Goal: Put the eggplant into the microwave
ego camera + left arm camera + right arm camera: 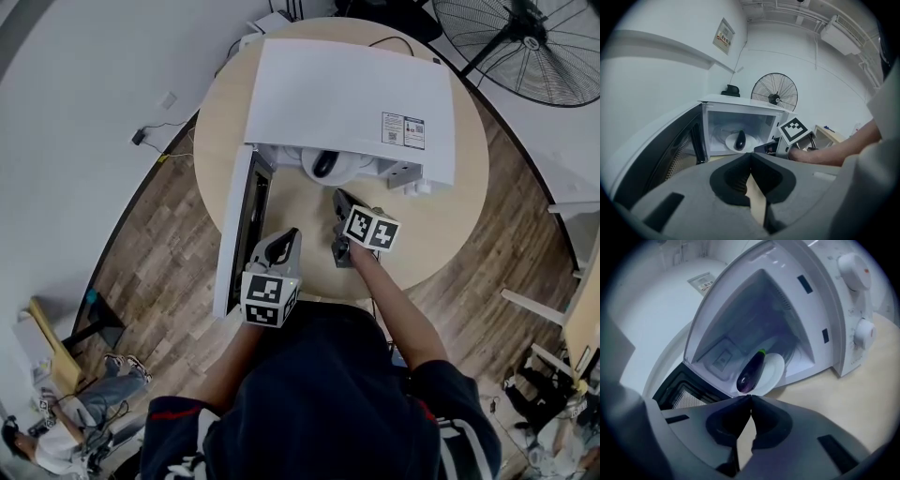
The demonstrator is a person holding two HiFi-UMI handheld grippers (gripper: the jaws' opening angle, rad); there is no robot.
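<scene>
A dark purple eggplant [751, 372] with a green stem lies on a white plate [772, 369] inside the white microwave [347, 94]. The microwave's door [239, 234] hangs open to the left. In the head view the eggplant [323, 163] shows just inside the opening. My right gripper [751, 397] is shut and empty, a short way in front of the plate. My left gripper [750, 154] is also shut with nothing in it, held near the open door [670, 154]. From there I see the eggplant [739, 139] and the right gripper's marker cube [793, 131].
The microwave stands on a round wooden table [441, 244]. Two control knobs [855, 270] sit on its right front panel. A standing fan [530, 42] is behind the table at the upper right. Another person's legs [103, 384] show at the lower left floor.
</scene>
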